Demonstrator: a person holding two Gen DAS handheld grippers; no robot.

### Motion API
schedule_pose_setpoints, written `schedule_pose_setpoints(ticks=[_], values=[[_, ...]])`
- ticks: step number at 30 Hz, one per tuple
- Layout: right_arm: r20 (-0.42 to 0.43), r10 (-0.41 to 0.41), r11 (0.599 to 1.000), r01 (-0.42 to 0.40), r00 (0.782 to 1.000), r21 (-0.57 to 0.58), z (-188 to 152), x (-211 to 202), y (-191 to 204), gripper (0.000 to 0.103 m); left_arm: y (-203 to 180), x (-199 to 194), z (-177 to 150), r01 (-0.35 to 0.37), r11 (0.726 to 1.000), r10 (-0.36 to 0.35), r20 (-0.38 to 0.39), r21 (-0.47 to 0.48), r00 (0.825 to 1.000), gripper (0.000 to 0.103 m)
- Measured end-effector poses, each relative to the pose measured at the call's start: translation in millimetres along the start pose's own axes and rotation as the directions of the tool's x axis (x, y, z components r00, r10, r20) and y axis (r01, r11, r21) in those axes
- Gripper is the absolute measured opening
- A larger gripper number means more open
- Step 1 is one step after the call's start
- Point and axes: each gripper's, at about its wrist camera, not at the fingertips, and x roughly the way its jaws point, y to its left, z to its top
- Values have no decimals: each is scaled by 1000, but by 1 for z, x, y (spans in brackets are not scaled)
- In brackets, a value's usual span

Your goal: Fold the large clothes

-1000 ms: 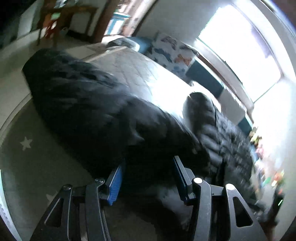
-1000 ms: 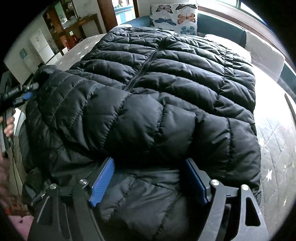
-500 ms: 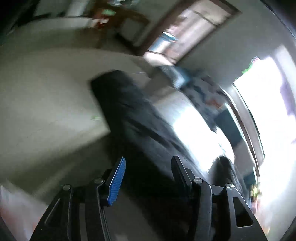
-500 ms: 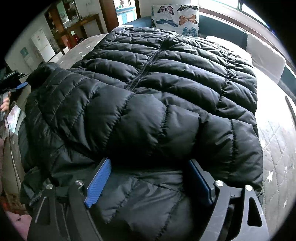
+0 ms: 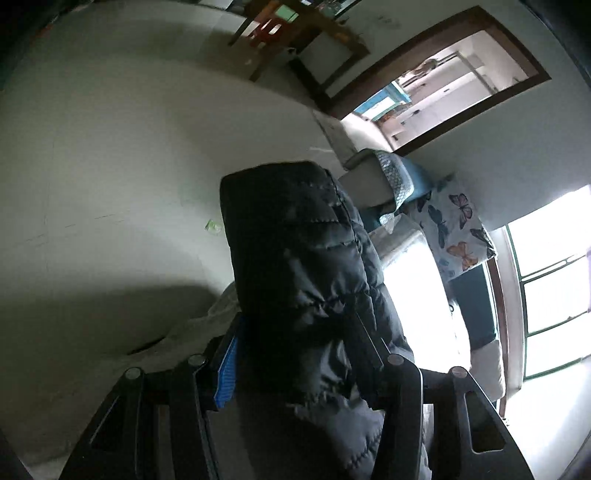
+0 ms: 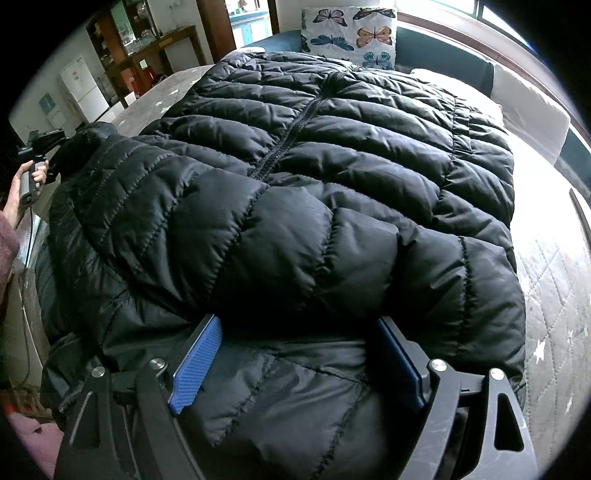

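A large black puffer jacket (image 6: 332, 177) lies zipper up across the quilted bed (image 6: 554, 295). My right gripper (image 6: 295, 354) has a thick fold of the jacket's near edge between its blue pads (image 6: 195, 365). My left gripper (image 5: 299, 354) is shut on a sleeve of the jacket (image 5: 295, 258) and holds it up so it stands in front of the lens. In the right wrist view the left gripper (image 6: 40, 147) shows at the far left, in a hand, with the sleeve end (image 6: 92, 147) raised there.
A butterfly-print pillow (image 6: 351, 37) and teal sofa back (image 6: 443, 51) lie behind the bed, under a bright window. A wooden desk (image 5: 295, 33) and doorway (image 5: 443, 85) stand across the pale floor (image 5: 110, 166). A white fridge (image 6: 81, 88) stands at the left.
My left gripper has lifted and swung up with the sleeve, so its view now faces the floor and doorway. My right gripper has moved slightly lower and closer to the jacket.
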Motion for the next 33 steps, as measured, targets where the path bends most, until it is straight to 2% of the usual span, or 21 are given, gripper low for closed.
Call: schedule_pose_setpoints(ticks=[1,2,5,9,11,15,17,18,19,20,22,23,24,26,27,30,32,33], values=[[1,0,1000,0,1000,0,0,0,0,92,0,2,1,4,1000,-4,9,8,1000,47],[1,-1,1000,1,1000,0,0,0,0,92,2,0,2,10,1000,-11,20,14,1000,35],[1,-4,1000,4,1000,-2,0,0,1,92,-12,-22,5,87,995,-91,66,48,994,20],[2,-7,1000,7,1000,-3,0,0,1,92,-49,-72,11,182,971,-204,142,157,969,16],[4,-7,1000,7,1000,-3,0,0,1,92,-77,-103,7,236,944,-278,170,230,945,16],[4,-11,1000,11,1000,-3,0,0,1,92,-120,-150,-14,315,883,-391,175,348,903,16],[3,-16,1000,16,1000,-4,0,-1,2,92,-150,-179,-39,359,827,-459,152,433,875,16],[3,-16,1000,16,1000,-5,0,-1,2,92,-158,-187,-48,370,810,-476,142,454,868,16],[1,-20,1000,20,1000,-7,0,-2,2,92,-174,-204,-66,389,775,-506,119,498,854,16],[3,-26,1000,26,1000,-8,1,-4,3,92,-180,-213,-75,400,755,-522,106,520,846,16],[18,-31,1000,31,999,-5,2,-8,2,92,-204,-240,-110,428,684,-567,60,591,822,16],[26,-30,1000,30,999,-3,1,-11,2,92,-216,-243,-123,434,662,-577,46,611,816,16],[39,-25,1000,25,999,1,0,-15,1,92,-228,-257,-147,446,616,-596,15,649,803,16],[66,-16,1000,16,998,11,-2,-23,-1,92,-245,-269,-186,453,553,-613,-26,699,789,16],[79,-13,1000,12,997,17,-4,-26,-2,92,-255,-278,-214,453,499,-618,-64,739,784,16],[121,1,998,-8,993,60,-10,-39,-14,92,-282,-281,-285,479,381,-607,-178,791,775,16],[143,8,996,-21,990,90,-16,-47,-22,92,-306,-272,-346,514,311,-589,-263,800,765,16],[150,5,994,-21,989,104,-20,-51,-26,92,-308,-272,-367,521,289,-578,-288,803,764,16]])
